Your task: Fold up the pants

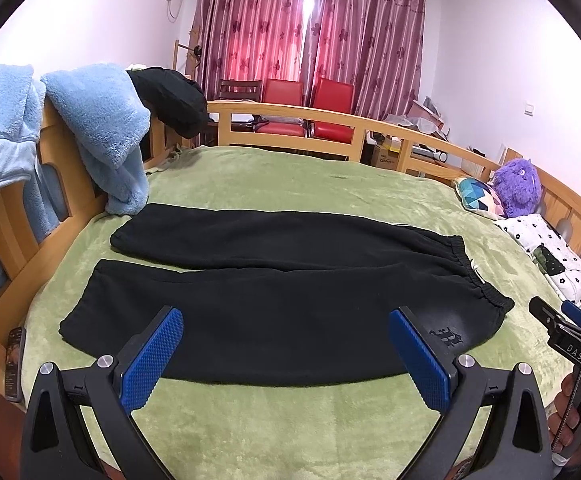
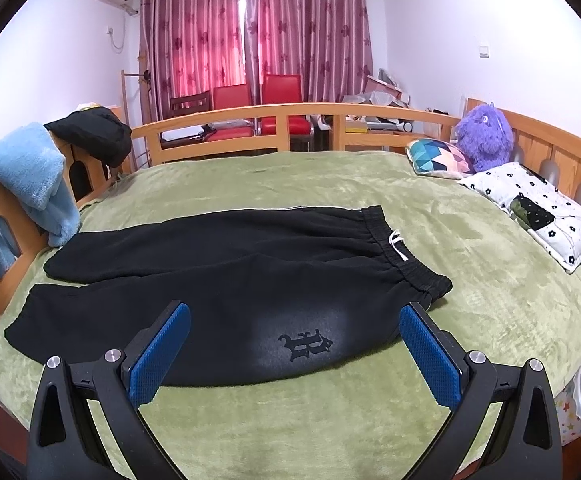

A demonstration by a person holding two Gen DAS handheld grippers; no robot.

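The black sweatpants (image 2: 226, 280) lay spread flat, legs apart, on the green bed (image 2: 290, 408), ready for folding, while the left hand-held gripper (image 1: 286, 356) and right hand-held gripper (image 2: 294, 356) hovered released near their closest edge.

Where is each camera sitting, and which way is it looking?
Left wrist view: rides on the left gripper near the bed's front edge, looking across the black pants at the curtains; its open blue fingers show, plus the right gripper at the right edge.
Right wrist view: rides on the right gripper, further toward the waistband, facing the same way; only its open fingers show.
Both share the pants, the green blanket and the purple toy.
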